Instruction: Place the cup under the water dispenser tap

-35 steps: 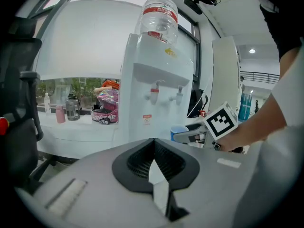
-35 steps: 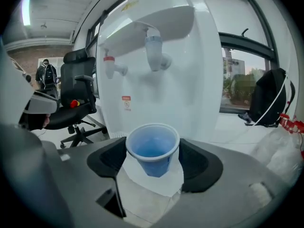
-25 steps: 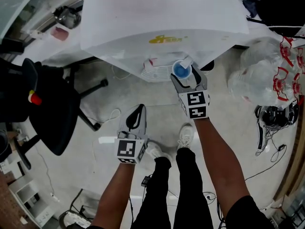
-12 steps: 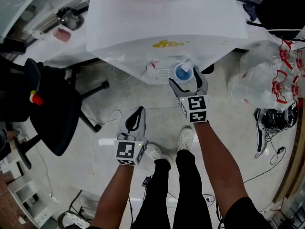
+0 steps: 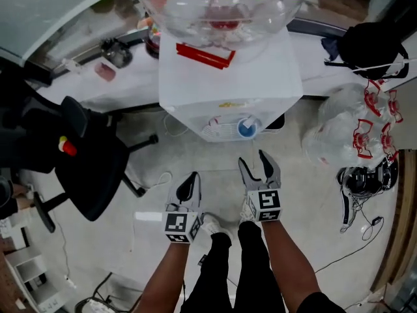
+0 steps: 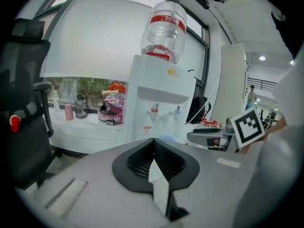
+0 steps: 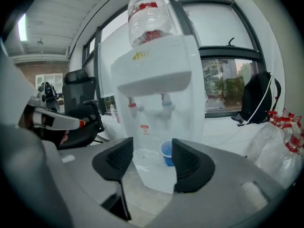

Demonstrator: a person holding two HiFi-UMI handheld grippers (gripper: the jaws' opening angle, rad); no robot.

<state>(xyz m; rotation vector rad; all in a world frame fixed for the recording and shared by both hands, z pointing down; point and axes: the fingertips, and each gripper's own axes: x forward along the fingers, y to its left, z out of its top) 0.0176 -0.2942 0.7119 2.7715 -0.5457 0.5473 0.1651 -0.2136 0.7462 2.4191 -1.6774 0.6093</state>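
Note:
The blue cup (image 5: 247,128) stands on the drip tray of the white water dispenser (image 5: 228,83), below the blue tap (image 7: 166,102). The right gripper view shows the same cup (image 7: 166,152) upright, beyond the jaws. My right gripper (image 5: 253,162) hangs in front of the dispenser, well short of the cup. It is open, its jaws have just been closing, and nothing is between them. My left gripper (image 5: 193,177) is lower left of it, shut and empty, its pads meeting in the left gripper view (image 6: 153,144).
A black office chair (image 5: 91,155) stands left of the dispenser. Clear plastic bags (image 5: 352,135) and a black backpack (image 5: 368,44) are at the right, with cables and headphones (image 5: 365,181) on the floor. Behind the dispenser, bottles stand on a counter (image 5: 117,54).
The right gripper has drawn back from the cup, which stays on the drip tray. Both grippers have pulled away from the dispenser, and the big water bottle on top has come into view.

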